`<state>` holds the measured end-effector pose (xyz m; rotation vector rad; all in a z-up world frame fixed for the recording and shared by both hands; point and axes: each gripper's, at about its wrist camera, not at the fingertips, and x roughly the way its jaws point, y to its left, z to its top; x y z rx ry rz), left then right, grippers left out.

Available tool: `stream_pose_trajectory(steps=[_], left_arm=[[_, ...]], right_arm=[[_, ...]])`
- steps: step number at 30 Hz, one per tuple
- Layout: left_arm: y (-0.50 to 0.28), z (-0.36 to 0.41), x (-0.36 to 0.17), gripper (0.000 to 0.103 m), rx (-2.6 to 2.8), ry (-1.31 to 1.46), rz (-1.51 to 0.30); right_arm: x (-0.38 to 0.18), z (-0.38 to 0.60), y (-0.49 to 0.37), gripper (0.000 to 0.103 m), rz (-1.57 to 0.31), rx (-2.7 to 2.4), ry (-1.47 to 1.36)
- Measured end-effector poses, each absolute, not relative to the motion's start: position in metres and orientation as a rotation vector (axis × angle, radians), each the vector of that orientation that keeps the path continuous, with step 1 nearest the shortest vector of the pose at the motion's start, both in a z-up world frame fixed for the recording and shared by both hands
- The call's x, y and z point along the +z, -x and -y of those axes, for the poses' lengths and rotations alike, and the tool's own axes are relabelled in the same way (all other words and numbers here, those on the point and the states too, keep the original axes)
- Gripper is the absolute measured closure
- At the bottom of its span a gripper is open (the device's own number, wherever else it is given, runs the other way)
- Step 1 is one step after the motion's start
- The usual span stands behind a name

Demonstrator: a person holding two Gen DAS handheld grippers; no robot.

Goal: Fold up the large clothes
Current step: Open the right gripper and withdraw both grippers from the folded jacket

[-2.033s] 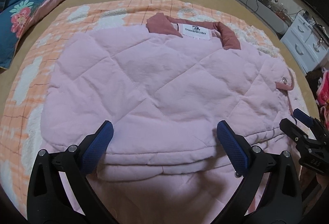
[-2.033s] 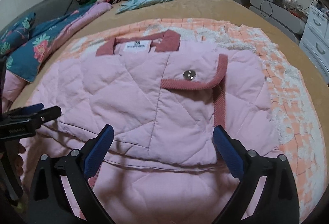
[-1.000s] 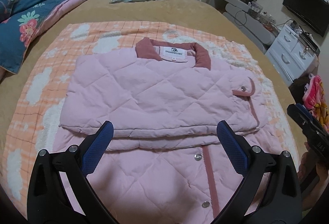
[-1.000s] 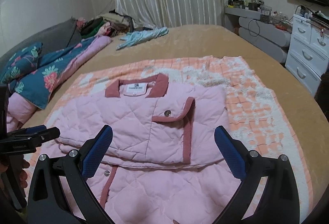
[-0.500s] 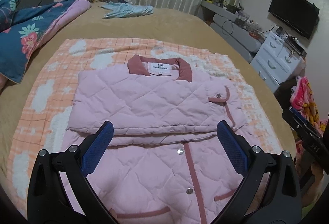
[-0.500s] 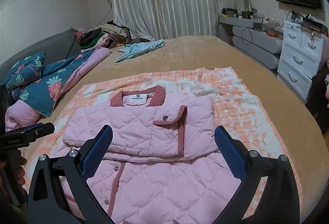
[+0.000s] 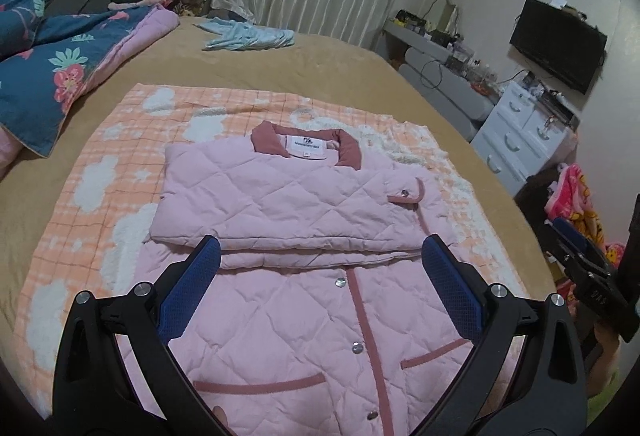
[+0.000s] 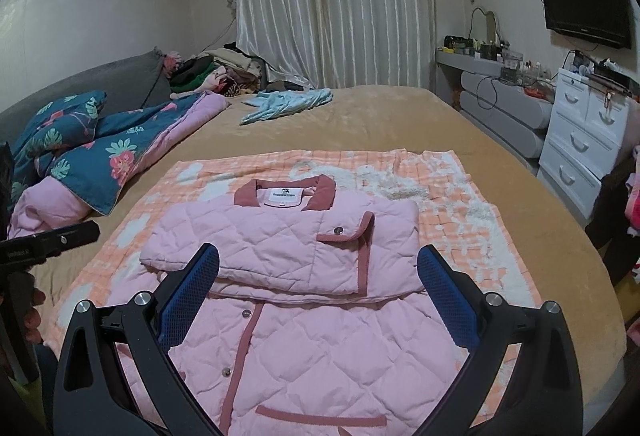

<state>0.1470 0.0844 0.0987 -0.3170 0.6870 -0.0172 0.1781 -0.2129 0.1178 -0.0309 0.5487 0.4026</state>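
A pink quilted jacket point(image 7: 288, 204) with a dusty-red collar and trim lies on an orange-and-white checked blanket point(image 7: 100, 172) on the bed. Its sleeves are folded across the chest into a band below the collar. The lower front with snaps lies flat near me. It also shows in the right wrist view point(image 8: 288, 248). My left gripper point(image 7: 320, 276) is open and empty, held above the jacket's lower part. My right gripper point(image 8: 316, 284) is open and empty, also above the lower part. Each gripper shows at the edge of the other's view.
A tan bedspread point(image 7: 320, 72) covers the bed. A blue floral quilt point(image 8: 92, 152) lies at the left. A light blue garment point(image 8: 288, 102) lies at the far end. A white dresser point(image 8: 580, 148), grey shelf and wall TV point(image 8: 584, 4) stand at the right.
Both grippers have pulled back and risen away from the jacket, so more of the bed and room shows. The jacket has stayed folded and still.
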Motion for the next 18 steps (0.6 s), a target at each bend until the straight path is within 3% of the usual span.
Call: stream_pose_trajectory(steps=[18], left_arm=[[-0.106,-0.087,0.111,0.009,0.007,0.286,-0.639]], right_arm=[[0.129,0.228,-0.150,0.004,-0.533,0.382,0.003]])
